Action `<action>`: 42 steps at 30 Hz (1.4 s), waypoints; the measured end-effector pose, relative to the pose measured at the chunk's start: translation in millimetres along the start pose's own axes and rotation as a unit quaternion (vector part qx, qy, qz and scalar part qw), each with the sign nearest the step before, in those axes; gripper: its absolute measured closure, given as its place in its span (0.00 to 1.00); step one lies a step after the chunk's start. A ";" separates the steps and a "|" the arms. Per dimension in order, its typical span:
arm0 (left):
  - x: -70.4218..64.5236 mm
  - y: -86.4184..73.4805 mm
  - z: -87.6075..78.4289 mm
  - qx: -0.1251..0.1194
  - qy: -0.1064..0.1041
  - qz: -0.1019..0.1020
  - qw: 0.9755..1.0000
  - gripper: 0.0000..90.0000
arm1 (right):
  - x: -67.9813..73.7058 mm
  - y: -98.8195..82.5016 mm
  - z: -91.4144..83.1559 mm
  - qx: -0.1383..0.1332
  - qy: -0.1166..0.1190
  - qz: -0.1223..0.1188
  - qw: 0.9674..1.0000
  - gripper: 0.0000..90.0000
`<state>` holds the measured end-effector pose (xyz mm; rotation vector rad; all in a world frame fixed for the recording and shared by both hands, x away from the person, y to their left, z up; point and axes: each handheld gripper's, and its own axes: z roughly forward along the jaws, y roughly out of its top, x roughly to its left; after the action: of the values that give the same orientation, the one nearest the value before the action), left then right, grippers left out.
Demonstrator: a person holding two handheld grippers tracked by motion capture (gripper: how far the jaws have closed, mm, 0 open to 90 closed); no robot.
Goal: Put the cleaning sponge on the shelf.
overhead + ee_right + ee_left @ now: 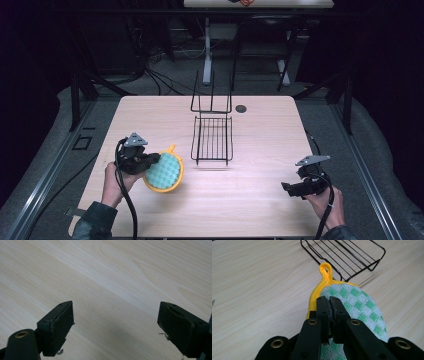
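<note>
From the high view, the left tool is gripping a round pot holder on the desk, left of the wire rack; the right tool is hovering well apart. To do this well, I'd keep the grip firm near the rim.

The left gripper view is showing jaws clamped on the holder's yellow edge and its loop.

The right gripper view is showing jaws spread wide over bare wood.

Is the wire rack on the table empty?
Yes, empty: the wire rack holds nothing; the pot holder sits outside it, clamped in the left gripper.
</note>
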<state>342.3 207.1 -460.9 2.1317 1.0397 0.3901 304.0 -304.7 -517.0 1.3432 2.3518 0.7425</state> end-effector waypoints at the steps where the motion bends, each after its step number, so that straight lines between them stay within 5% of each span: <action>1: -0.3 2.0 0.3 -0.006 0.001 0.002 1.000 0.96 | 0.1 0.0 0.2 -0.003 0.000 0.000 1.000 0.15; 42: -7.8 50.5 22.0 -0.029 -0.028 0.018 0.999 0.97 | 2.1 0.8 3.6 0.006 -0.002 -0.006 1.000 0.15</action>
<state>377.5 169.7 -439.6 2.1013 0.9488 0.3720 305.4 -301.6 -519.5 1.3324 2.3625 0.7236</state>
